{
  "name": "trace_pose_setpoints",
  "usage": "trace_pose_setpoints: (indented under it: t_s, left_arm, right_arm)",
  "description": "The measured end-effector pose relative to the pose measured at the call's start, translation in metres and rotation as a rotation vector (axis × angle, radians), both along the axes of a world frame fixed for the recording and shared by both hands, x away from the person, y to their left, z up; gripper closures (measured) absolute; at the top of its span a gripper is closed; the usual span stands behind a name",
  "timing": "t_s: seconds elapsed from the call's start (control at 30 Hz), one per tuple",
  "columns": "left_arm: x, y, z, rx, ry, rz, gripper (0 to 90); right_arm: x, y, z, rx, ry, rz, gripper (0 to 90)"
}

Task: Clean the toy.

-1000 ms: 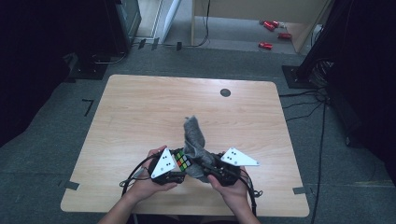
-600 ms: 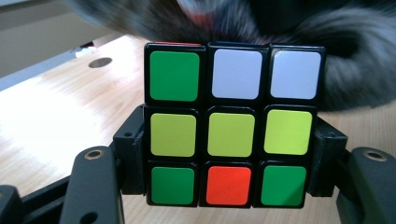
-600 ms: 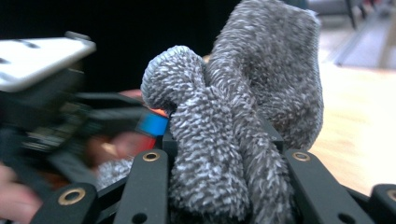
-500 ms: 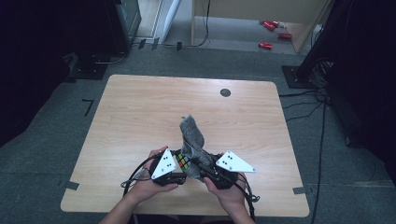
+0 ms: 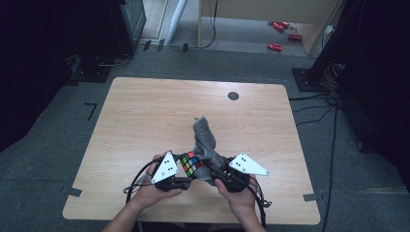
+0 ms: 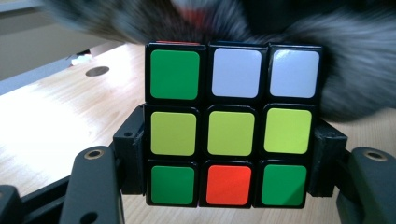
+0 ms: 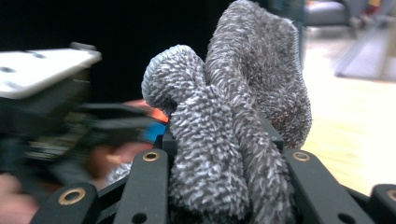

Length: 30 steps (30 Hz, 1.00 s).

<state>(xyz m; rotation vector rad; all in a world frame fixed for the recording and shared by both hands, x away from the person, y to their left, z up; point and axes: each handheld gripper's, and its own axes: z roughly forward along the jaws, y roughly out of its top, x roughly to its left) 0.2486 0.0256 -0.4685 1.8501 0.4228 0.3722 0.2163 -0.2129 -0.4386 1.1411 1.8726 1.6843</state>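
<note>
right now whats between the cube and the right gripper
The grey cloth: clamped in the right gripper, it bunches up against the puzzle cube held by the left gripper. The high view shows this.

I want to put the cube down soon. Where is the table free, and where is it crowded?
The table is bare across its far half, up to the round hole, and down both sides. It is crowded at the near edge, around the cube and grey cloth.

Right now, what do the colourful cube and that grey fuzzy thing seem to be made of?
The cube looks like hard black plastic with smooth, faintly glossy coloured tiles. The grey cloth looks like soft microfibre or terry: its surface is all tiny loops and it bunches limply.
</note>
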Motion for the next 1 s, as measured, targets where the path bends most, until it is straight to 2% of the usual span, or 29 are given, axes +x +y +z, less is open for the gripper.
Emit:
trace_pose_setpoints:
  t_s: [0.07,0.1,0.17,0.23,0.27,0.33,0.4,0.47,0.53,0.6,0.67,0.7,0.77,0.83,0.93,1.0]
  left_arm:
    - [0.001,0.001,0.0,-0.011,0.009,-0.003,33.9]
    - [0.001,0.0,-0.001,-0.004,0.005,-0.002,33.9]
    - [0.0,-0.003,-0.002,0.017,-0.004,-0.003,33.9]
    - [-0.002,-0.005,-0.002,0.019,-0.008,-0.008,33.9]
    - [-0.002,-0.004,-0.002,0.022,-0.012,-0.003,33.9]
    - [-0.002,-0.003,-0.002,0.025,-0.015,0.002,33.9]
    - [-0.001,-0.002,-0.002,0.019,-0.01,0.002,33.9]
    - [-0.001,-0.004,-0.003,0.027,-0.007,0.003,33.9]
    - [-0.001,-0.006,-0.004,0.036,-0.001,0.001,33.9]
    - [-0.001,-0.007,-0.005,0.053,-0.004,0.002,33.9]
    - [-0.001,-0.007,-0.005,0.057,-0.001,0.002,33.9]
    - [-0.001,-0.006,-0.005,0.06,-0.004,0.002,33.8]
    - [-0.002,-0.004,-0.003,0.052,-0.006,0.002,33.9]
    - [-0.001,-0.002,-0.002,0.029,0.004,-0.002,33.8]
    - [0.0,-0.001,-0.001,0.002,0.016,-0.009,33.8]
    - [0.0,-0.001,-0.001,-0.01,0.017,-0.007,33.8]
  right_arm:
    - [0.004,-0.008,-0.004,0.014,0.032,-0.033,66.6]
    - [0.003,-0.008,-0.003,0.017,0.031,-0.033,66.6]
    - [-0.003,0.0,0.002,0.005,-0.009,0.002,66.5]
    - [-0.008,0.012,0.007,-0.023,-0.055,0.053,66.3]
    - [-0.01,0.015,0.008,-0.039,-0.067,0.058,66.3]
    - [-0.006,0.012,0.005,-0.022,-0.047,0.058,66.4]
    - [0.0,0.003,0.0,-0.01,0.002,0.016,66.4]
    - [0.004,-0.003,-0.004,0.013,0.039,0.005,66.4]
    - [0.002,0.0,-0.003,0.005,0.025,0.013,66.3]
    - [-0.004,0.008,0.001,0.003,-0.012,0.067,66.1]
    - [-0.007,0.014,0.003,-0.013,-0.038,0.093,66.0]
    - [-0.007,0.015,0.003,-0.018,-0.037,0.092,66.0]
    - [-0.002,0.009,0.0,0.004,-0.019,0.101,66.4]
    - [0.003,0.001,-0.005,0.011,-0.002,0.076,66.7]
    - [0.009,-0.009,-0.009,0.056,0.05,0.055,66.7]
    - [0.009,-0.01,-0.008,0.056,0.043,0.06,66.6]
